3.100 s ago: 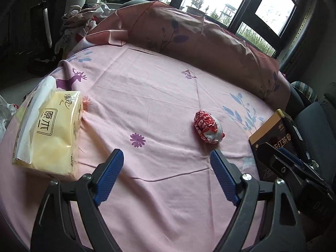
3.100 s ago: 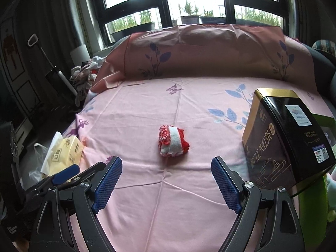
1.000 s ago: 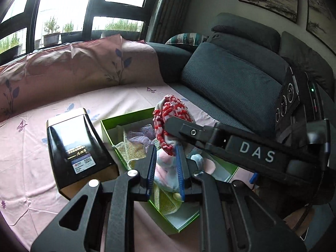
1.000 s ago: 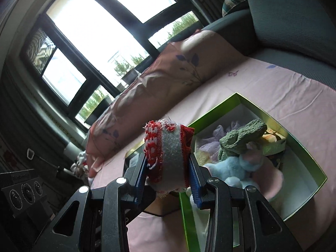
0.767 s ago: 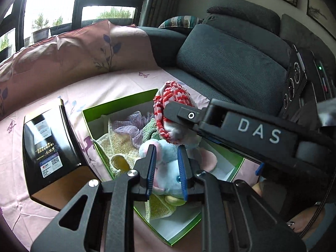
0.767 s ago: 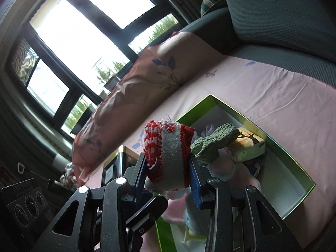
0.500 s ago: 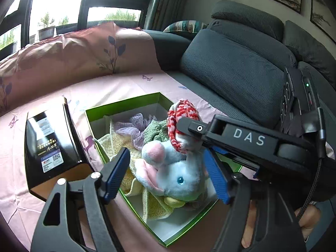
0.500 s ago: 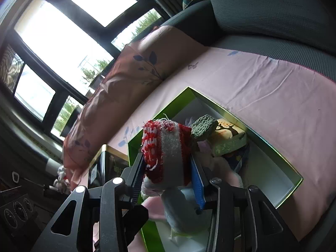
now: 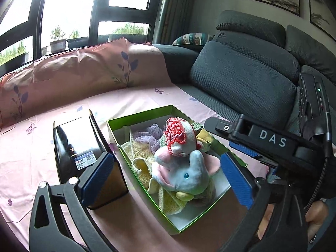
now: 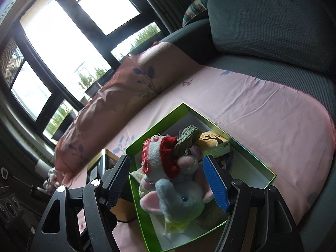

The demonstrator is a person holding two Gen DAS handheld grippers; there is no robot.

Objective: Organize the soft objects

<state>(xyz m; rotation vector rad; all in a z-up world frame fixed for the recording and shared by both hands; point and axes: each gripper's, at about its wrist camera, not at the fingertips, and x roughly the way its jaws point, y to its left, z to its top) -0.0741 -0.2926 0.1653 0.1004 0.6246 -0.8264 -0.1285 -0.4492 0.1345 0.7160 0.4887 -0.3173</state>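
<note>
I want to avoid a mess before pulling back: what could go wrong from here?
The red-and-white knitted roll sits loosely on top of the blue-and-pink plush elephant, above the rim of the green cardboard box, so it may roll out. The open right claw flanks the pile and could snag it when withdrawing.

Red-white roll (image 9: 178, 135) atop boxed plush elephant (image 9: 187, 174)

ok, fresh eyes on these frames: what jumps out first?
The green box on the pink sheet, heaped with soft things: a red-and-white knitted piece sits on top of a blue-and-pink plush elephant. Both the left gripper and the right gripper hang open over the pile, gripping nothing. A black-and-gold tin stands just beside the box.
</note>
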